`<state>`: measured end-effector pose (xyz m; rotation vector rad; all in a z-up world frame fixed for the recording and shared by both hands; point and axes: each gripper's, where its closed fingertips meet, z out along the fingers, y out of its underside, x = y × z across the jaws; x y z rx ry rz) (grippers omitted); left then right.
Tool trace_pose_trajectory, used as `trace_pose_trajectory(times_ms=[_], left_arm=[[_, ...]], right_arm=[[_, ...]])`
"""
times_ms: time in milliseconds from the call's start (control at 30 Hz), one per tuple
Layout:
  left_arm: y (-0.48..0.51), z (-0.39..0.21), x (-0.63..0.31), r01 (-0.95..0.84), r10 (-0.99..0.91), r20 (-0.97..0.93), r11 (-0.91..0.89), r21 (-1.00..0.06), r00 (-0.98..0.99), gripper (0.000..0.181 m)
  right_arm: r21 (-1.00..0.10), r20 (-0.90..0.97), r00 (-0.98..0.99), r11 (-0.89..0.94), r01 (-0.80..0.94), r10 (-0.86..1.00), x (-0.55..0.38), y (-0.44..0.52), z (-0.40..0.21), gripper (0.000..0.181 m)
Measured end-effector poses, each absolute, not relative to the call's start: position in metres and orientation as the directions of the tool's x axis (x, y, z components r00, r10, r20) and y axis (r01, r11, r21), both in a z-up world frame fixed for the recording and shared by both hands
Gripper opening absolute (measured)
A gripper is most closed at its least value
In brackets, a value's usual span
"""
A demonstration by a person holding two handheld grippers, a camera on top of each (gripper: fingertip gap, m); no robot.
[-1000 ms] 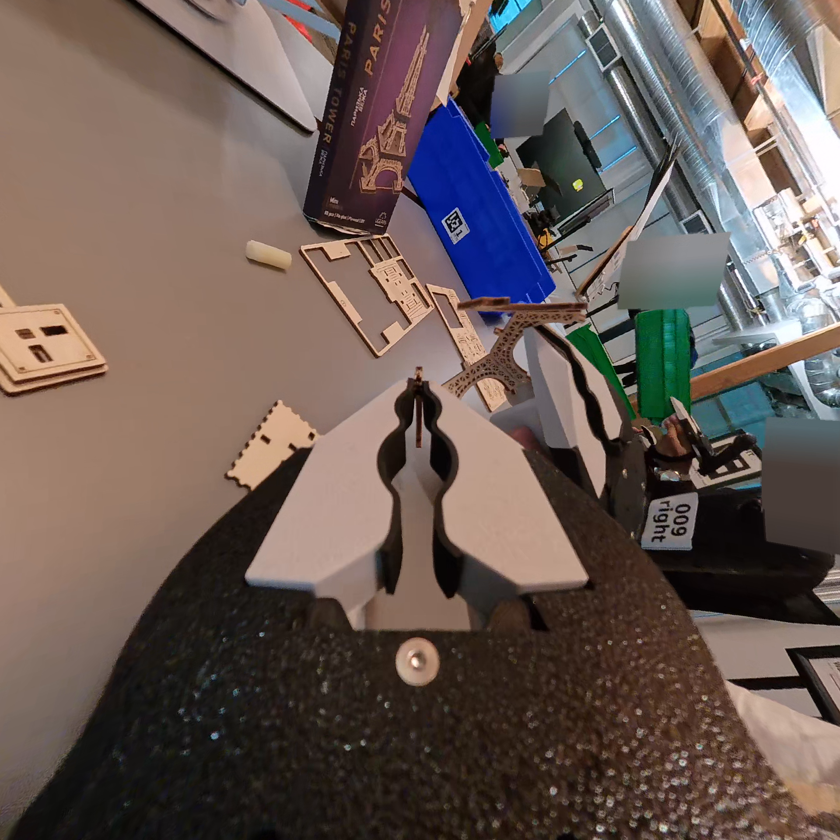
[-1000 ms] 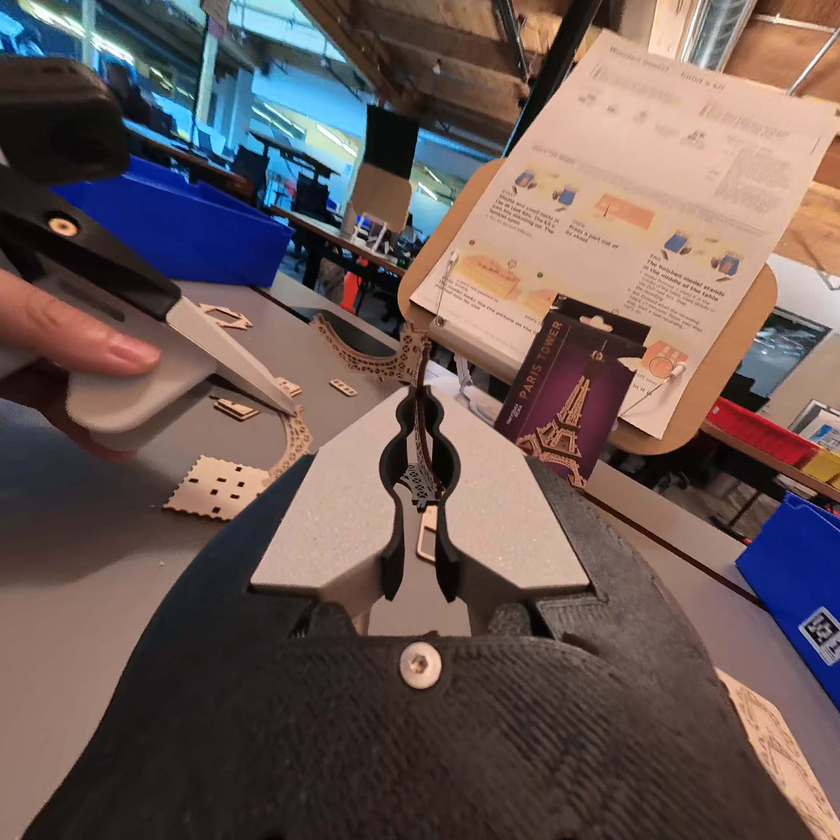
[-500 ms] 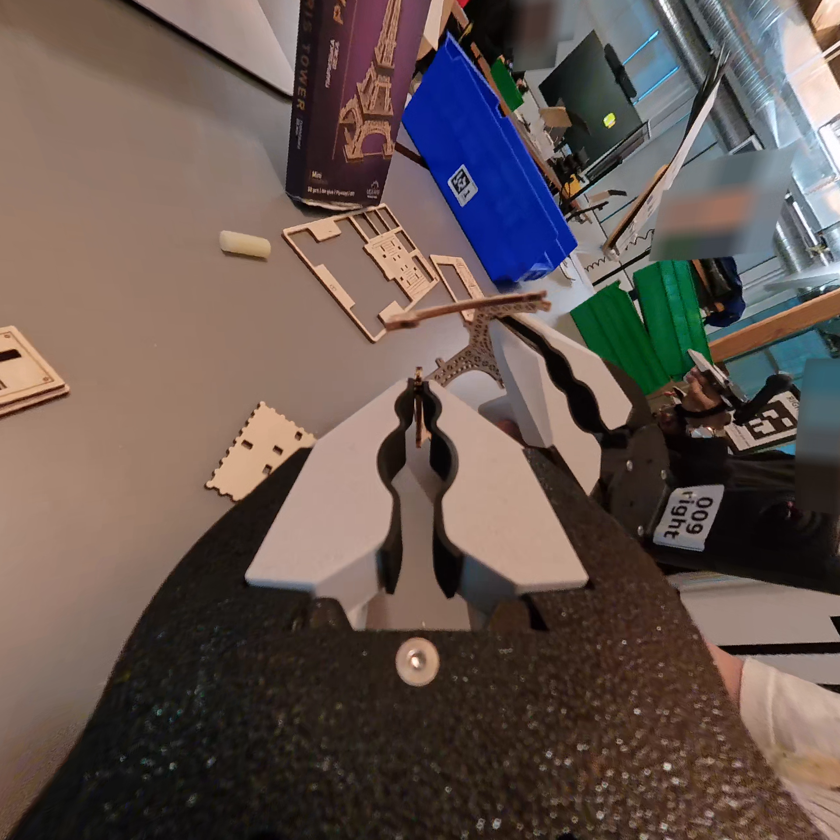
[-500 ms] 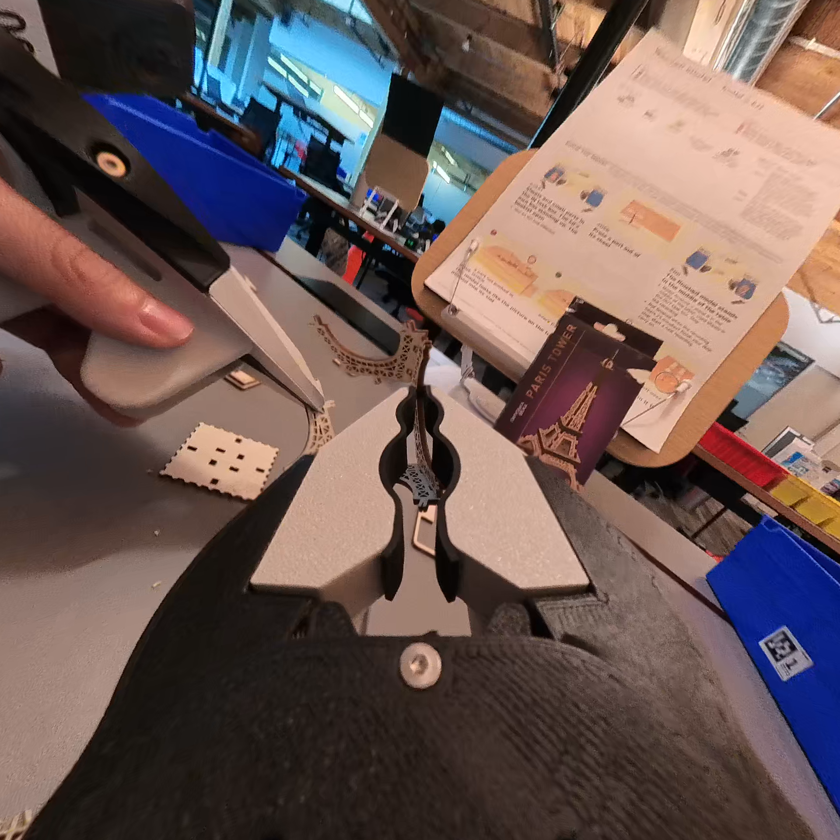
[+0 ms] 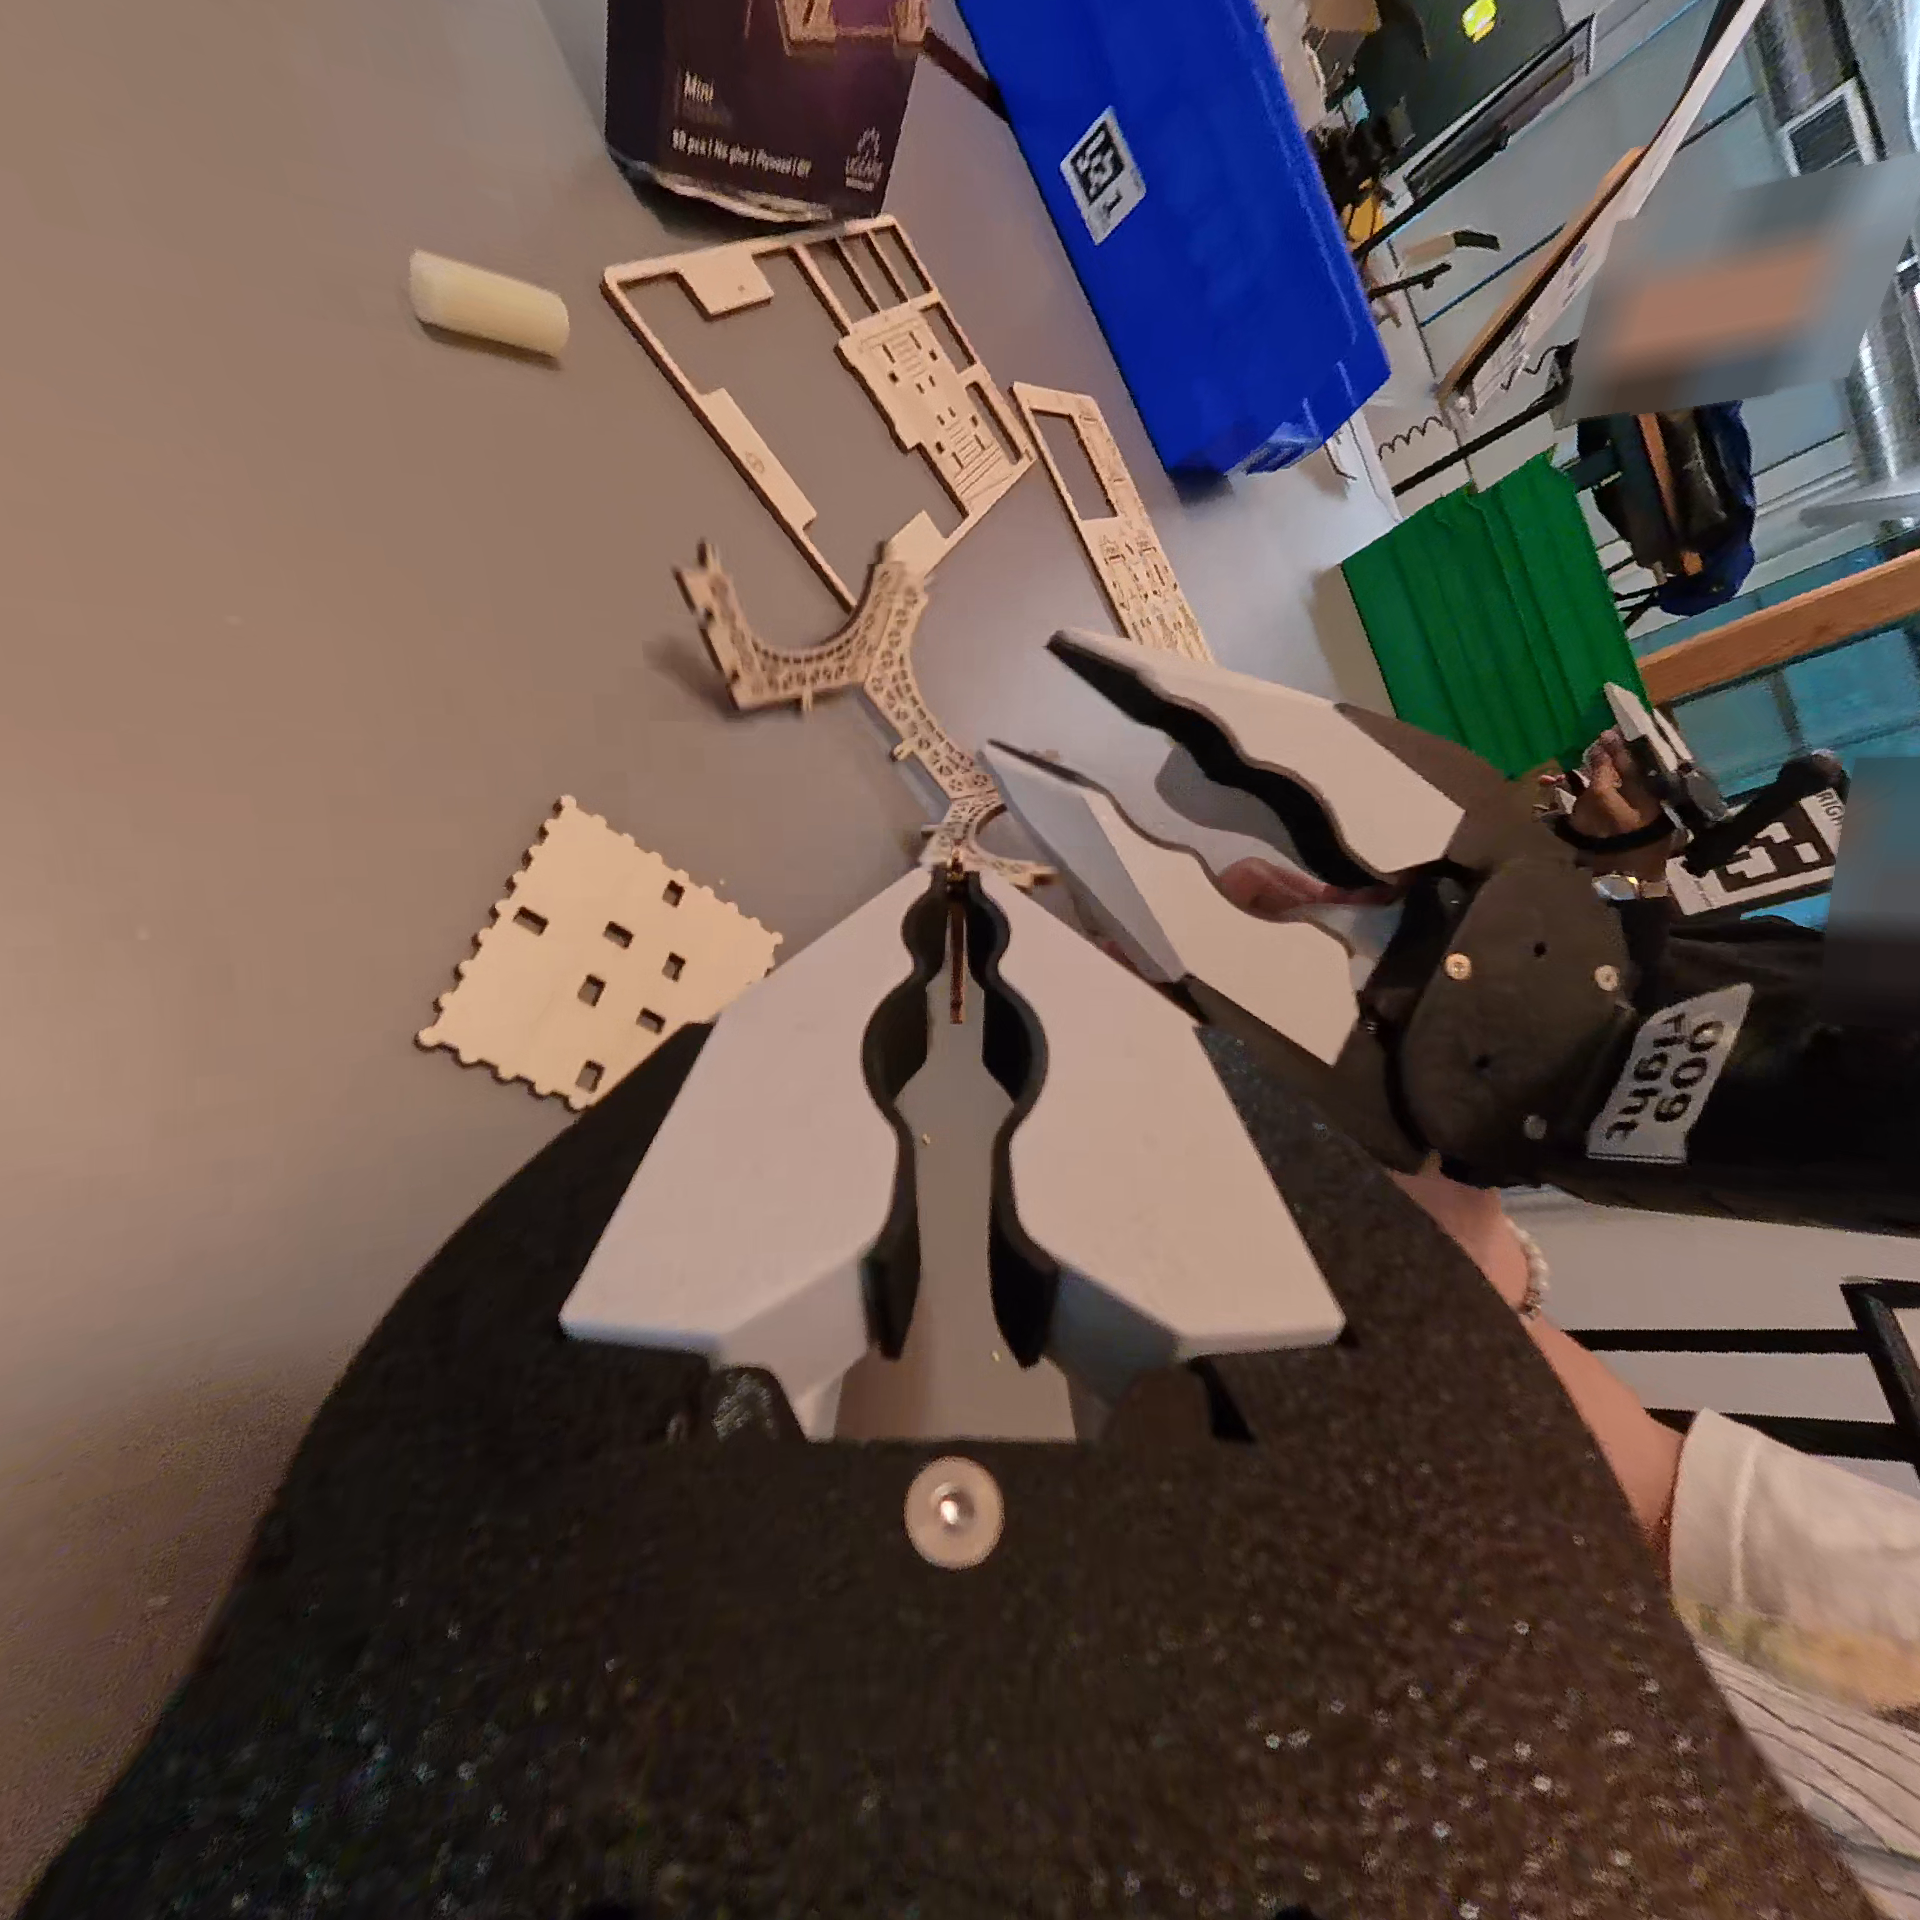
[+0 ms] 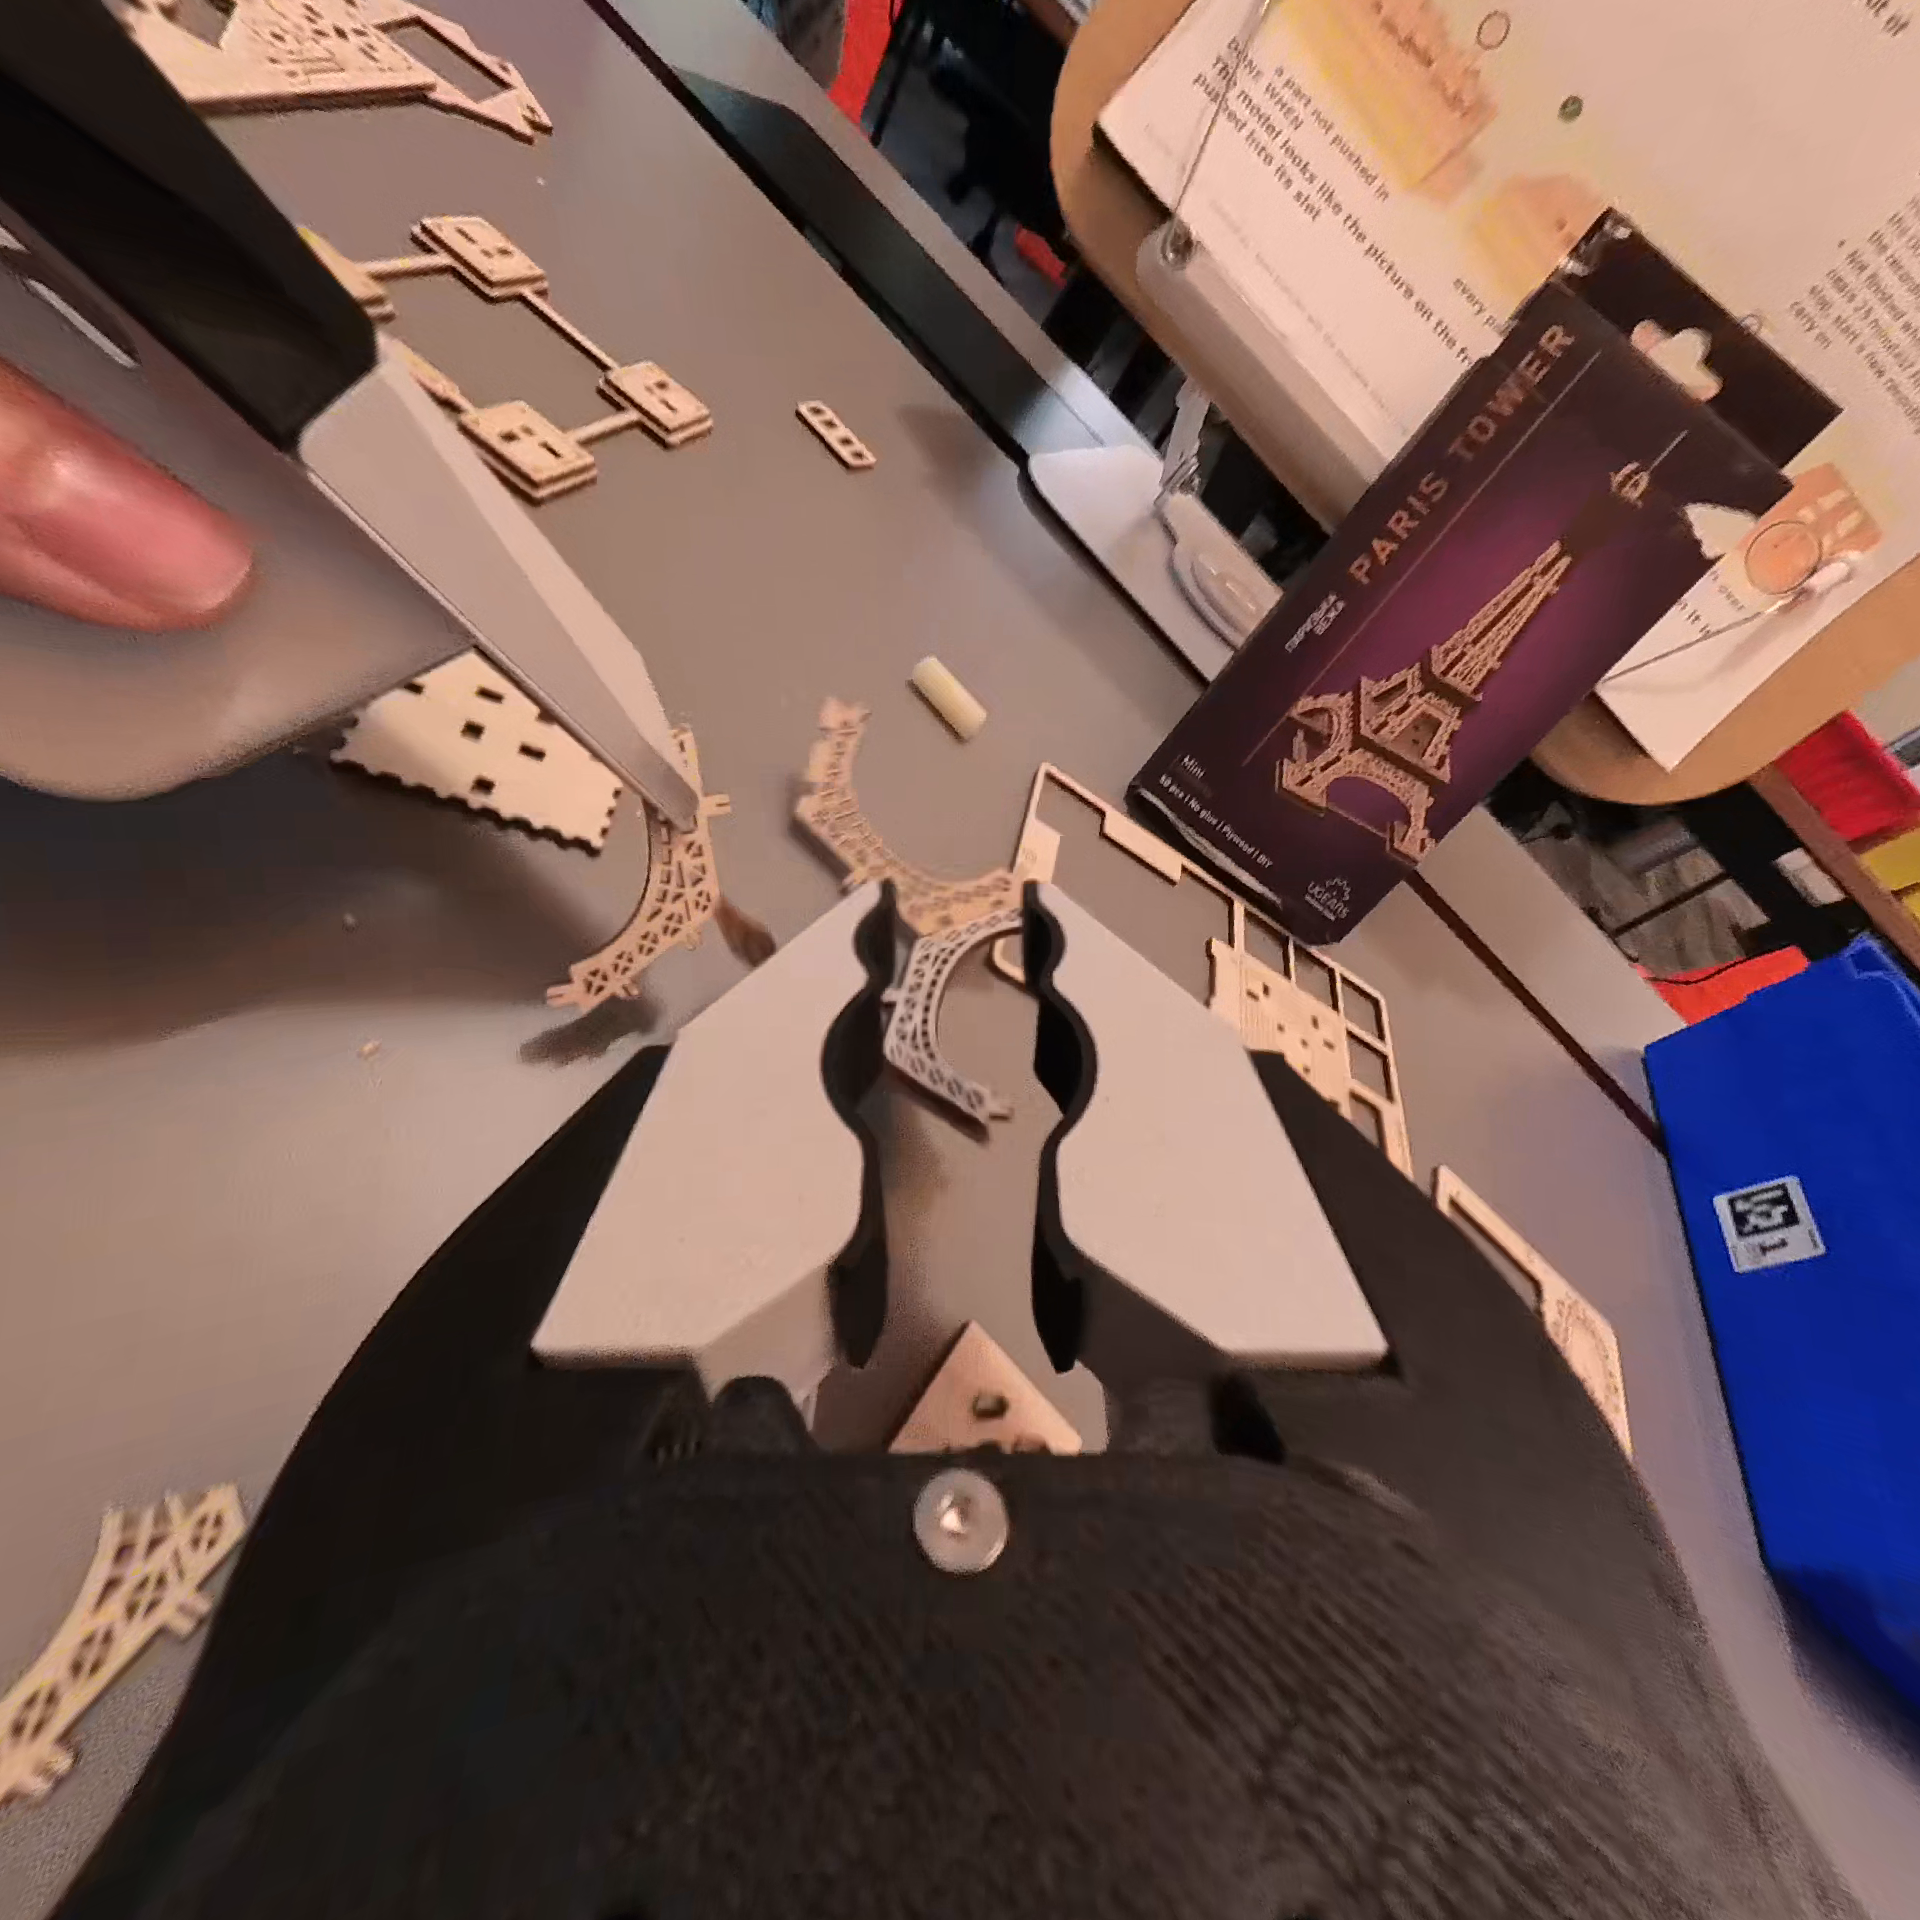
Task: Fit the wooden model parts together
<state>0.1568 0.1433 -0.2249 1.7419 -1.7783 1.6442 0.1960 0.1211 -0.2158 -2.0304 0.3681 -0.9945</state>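
Left wrist view: the left hand-held gripper (image 5: 954,883) stays pinched on a thin lattice arch piece (image 5: 956,961), seen edge-on. Ahead to its right, the right hand-held gripper (image 5: 1023,691) has spread its fingers, and the joined lattice arches (image 5: 831,665) now rest on the grey counter (image 5: 260,623).

Right wrist view: its jaws stand apart around nothing, the arches (image 6: 935,1003) lying loose beneath. That sub-assembly looks released. Beyond stand a purple kit box (image 6: 1455,665) and a blue bin (image 6: 1808,1247); workshop clutter lies behind.

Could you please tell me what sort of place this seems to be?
Probably a workshop or lab: a grey work table, blue storage bins, and an instruction sheet clipped to a board.
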Motion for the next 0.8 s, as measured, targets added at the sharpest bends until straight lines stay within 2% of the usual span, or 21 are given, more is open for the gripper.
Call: trace_pose_trajectory(times_ms=[100,167,233,400,500,633,800], left_arm=[[0.141,-0.228,0.158,-0.786,-0.61,0.729,-0.266,-0.557,-0.31,0.0],[0.142,-0.227,0.157,-0.781,-0.616,0.721,-0.26,-0.568,-0.319,0.0],[0.147,-0.224,0.156,-0.77,-0.628,0.708,-0.26,-0.583,-0.324,0.0],[0.161,-0.217,0.158,-0.744,-0.65,0.687,-0.273,-0.61,-0.325,0.0],[0.163,-0.213,0.157,-0.739,-0.656,0.677,-0.264,-0.62,-0.334,0.0],[0.163,-0.21,0.155,-0.742,-0.65,0.681,-0.262,-0.618,-0.337,0.0],[0.167,-0.202,0.163,-0.742,-0.626,0.709,-0.296,-0.601,-0.325,0.0]], right_arm=[[-0.8,0.476,0.692,-0.594,0.083,-0.544,0.187,0.114,-0.215,0.039],[-0.811,0.474,0.708,-0.574,0.118,-0.524,0.18,0.107,-0.205,0.034],[-0.786,0.497,0.768,-0.586,0.2,-0.404,0.164,0.106,-0.202,0.015],[-0.646,0.58,0.798,-0.689,0.329,-0.163,0.162,0.103,-0.22,0.014],[-0.591,0.559,0.825,-0.739,0.324,-0.085,0.168,0.098,-0.236,0.011],[-0.592,0.543,0.839,-0.728,0.347,-0.042,0.17,0.101,-0.238,0.004],[-0.56,0.595,0.804,-0.712,0.424,0.011,0.169,0.11,-0.233,0.007]])
